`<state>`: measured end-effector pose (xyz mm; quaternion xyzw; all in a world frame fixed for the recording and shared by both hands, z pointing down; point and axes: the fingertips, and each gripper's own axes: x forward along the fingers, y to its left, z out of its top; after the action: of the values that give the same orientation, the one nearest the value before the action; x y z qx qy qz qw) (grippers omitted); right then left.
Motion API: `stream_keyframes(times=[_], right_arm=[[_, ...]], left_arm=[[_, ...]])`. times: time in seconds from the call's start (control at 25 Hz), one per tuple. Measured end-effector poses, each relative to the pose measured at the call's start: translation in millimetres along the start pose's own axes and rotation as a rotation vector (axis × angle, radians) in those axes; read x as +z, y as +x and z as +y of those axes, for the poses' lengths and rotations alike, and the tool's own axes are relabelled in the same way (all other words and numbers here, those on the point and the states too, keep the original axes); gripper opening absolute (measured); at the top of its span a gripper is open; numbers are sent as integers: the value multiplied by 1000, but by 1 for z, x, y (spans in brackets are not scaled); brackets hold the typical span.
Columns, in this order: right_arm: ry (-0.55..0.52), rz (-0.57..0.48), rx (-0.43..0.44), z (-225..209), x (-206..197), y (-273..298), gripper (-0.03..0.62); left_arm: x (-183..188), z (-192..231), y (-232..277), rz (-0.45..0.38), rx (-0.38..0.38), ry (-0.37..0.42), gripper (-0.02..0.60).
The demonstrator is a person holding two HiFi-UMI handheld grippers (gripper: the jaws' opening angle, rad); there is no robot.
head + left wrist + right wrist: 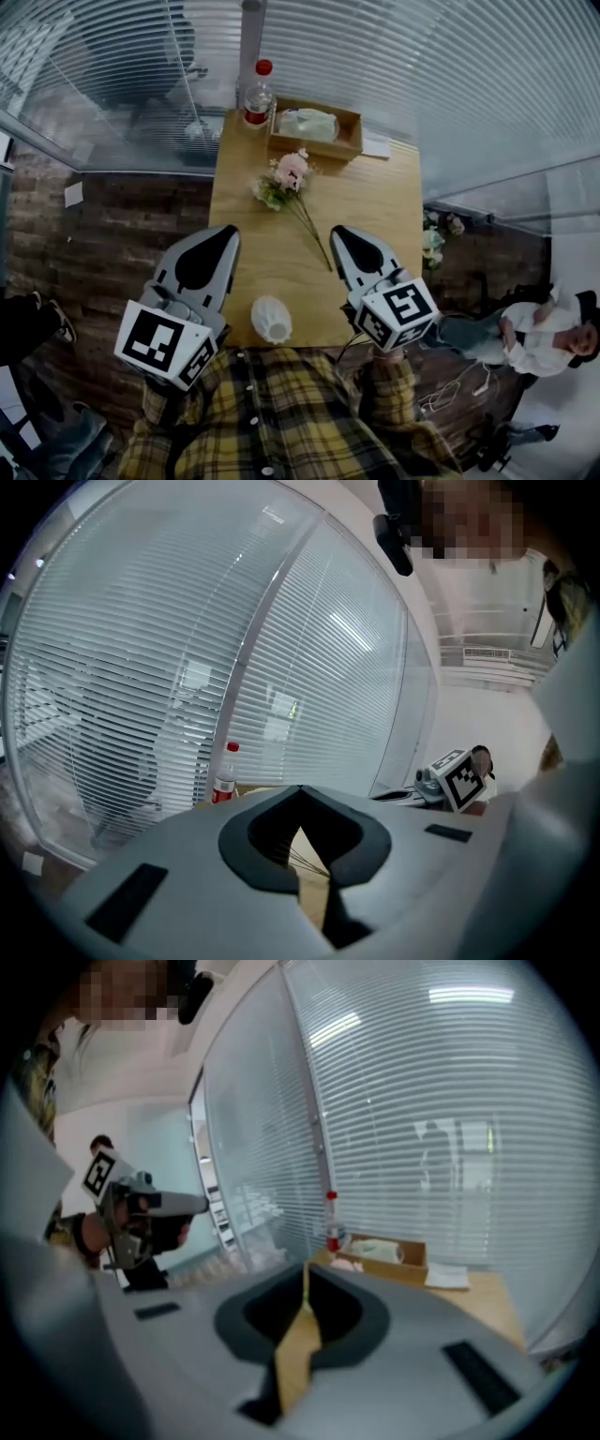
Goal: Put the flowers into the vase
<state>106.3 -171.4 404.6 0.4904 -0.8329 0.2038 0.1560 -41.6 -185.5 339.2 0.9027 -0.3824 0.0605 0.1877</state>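
A bunch of flowers [289, 178] with pink blooms lies flat on the wooden table [375, 202], its thin stems running toward me. The white ribbed vase [271, 319] stands at the table's near edge, between my two grippers. My left gripper [232, 228] hovers over the table's left edge, jaws shut and empty; in the left gripper view [300, 789] its tips meet, and a few stems show through the gap behind them. My right gripper [336, 229] sits just right of the stem ends, also shut and empty [306, 1266].
At the table's far end stand a red-capped bottle [259, 94] and a shallow wooden box [314, 127] holding something white; a paper sheet [377, 145] lies beside it. Glass walls with blinds surround the table. A person [534, 339] sits low at the right.
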Motion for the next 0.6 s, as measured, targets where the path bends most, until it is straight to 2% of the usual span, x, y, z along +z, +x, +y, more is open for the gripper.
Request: stream_keyframes(times=[0.28, 0.44, 0.6], right_arm=[[-25, 97, 49, -8, -22, 19, 20], [-25, 170, 96, -8, -36, 34, 94], [-40, 228, 115, -8, -49, 46, 129]], left_arm=[[-11, 1, -4, 11, 36, -14, 10], [-17, 3, -5, 21, 49, -16, 10], [-24, 5, -12, 35, 68, -21, 9]])
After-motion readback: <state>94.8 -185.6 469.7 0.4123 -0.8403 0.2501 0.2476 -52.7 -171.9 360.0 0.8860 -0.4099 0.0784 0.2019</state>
